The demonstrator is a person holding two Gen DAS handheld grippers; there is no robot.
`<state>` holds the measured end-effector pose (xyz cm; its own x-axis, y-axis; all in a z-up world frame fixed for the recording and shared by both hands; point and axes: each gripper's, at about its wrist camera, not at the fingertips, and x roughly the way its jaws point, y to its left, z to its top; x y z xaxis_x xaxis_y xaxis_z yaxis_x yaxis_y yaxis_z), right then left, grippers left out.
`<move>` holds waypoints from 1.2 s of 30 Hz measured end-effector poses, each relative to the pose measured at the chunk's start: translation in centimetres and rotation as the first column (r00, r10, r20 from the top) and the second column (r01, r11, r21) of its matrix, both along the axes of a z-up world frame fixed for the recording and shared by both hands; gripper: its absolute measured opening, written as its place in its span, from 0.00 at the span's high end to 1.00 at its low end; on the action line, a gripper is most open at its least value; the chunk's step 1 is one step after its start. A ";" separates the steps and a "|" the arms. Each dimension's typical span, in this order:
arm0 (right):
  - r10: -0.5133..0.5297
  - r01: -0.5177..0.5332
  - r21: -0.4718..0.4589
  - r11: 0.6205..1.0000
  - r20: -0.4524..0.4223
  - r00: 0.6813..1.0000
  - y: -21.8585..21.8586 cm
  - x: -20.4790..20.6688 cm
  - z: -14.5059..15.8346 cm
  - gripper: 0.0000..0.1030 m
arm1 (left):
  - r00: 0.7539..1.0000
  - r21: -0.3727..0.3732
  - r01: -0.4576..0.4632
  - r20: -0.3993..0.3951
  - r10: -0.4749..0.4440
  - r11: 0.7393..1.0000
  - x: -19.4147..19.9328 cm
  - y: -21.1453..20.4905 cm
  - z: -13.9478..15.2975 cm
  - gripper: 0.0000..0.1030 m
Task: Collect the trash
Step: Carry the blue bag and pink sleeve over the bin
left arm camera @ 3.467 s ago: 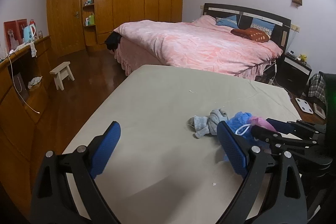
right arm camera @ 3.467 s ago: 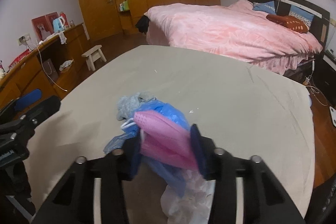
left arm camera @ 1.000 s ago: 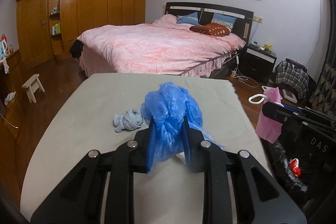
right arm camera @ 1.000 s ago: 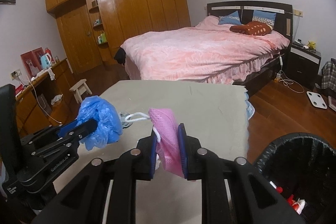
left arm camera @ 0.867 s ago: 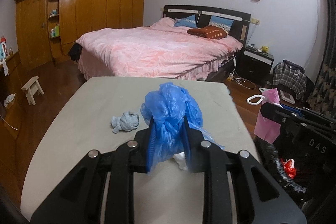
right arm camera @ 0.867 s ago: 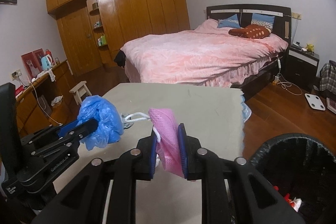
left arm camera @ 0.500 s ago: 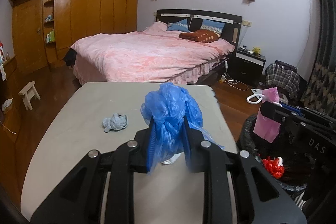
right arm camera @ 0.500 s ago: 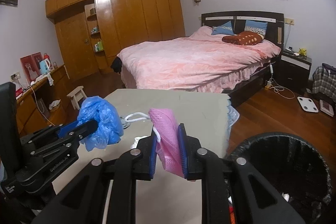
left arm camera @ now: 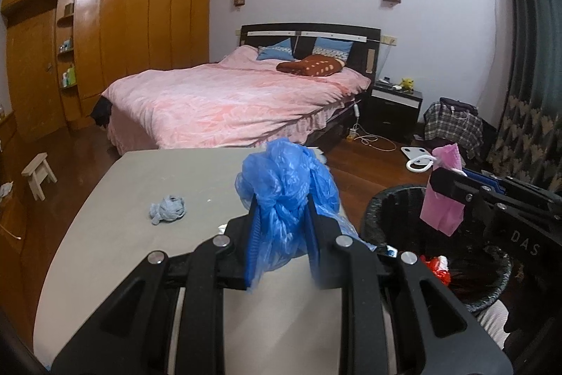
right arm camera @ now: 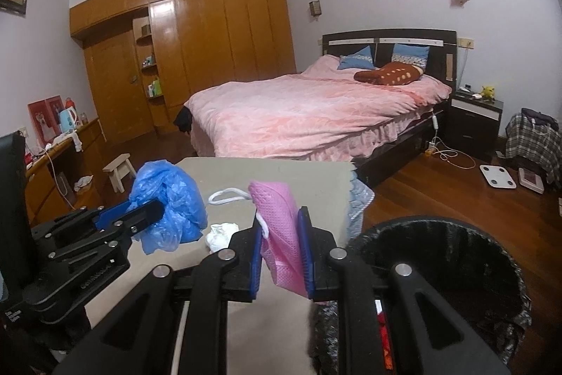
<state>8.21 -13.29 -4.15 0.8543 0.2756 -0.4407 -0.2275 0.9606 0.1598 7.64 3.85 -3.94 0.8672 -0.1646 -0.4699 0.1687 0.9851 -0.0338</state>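
Observation:
My left gripper point(left arm camera: 281, 234) is shut on a crumpled blue plastic bag point(left arm camera: 288, 185) and holds it above the grey table point(left arm camera: 140, 255), near its right edge. My right gripper point(right arm camera: 281, 252) is shut on a pink face mask point(right arm camera: 277, 220) with a white ear loop, held up at the left rim of the black trash bin point(right arm camera: 456, 269). The bin point(left arm camera: 435, 255), lined with a black bag, holds some red and white trash. A grey-blue rag point(left arm camera: 168, 209) and a white crumpled tissue point(right arm camera: 221, 234) lie on the table.
A bed with a pink cover point(left arm camera: 228, 101) stands beyond the table. A small stool point(left arm camera: 37, 173) stands on the wood floor at left. A black nightstand point(left arm camera: 393, 108), a white scale point(right arm camera: 497, 176) and a plaid-draped chair point(left arm camera: 453, 125) are at right.
Both grippers have moved right, away from the table's middle and toward the bin. The bin now looms larger below the mask. Both grips are unchanged.

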 end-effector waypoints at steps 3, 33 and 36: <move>-0.015 0.015 0.007 1.000 0.001 1.000 -1.0 -0.6 0.0 0.82 | 1.000 0.005 0.015 0.011 -0.015 1.000 -0.5 -0.9 0.3 0.79; -0.228 0.228 -0.025 0.973 -0.013 0.974 -10.9 -2.7 -0.9 0.82 | 0.976 0.015 0.215 0.031 -0.215 0.976 -0.7 -11.0 0.2 0.78; -0.245 0.244 -0.028 0.969 -0.019 0.969 -11.8 -2.6 -1.3 0.82 | 0.970 0.021 0.239 0.029 -0.240 0.971 -0.4 -12.1 -0.2 0.78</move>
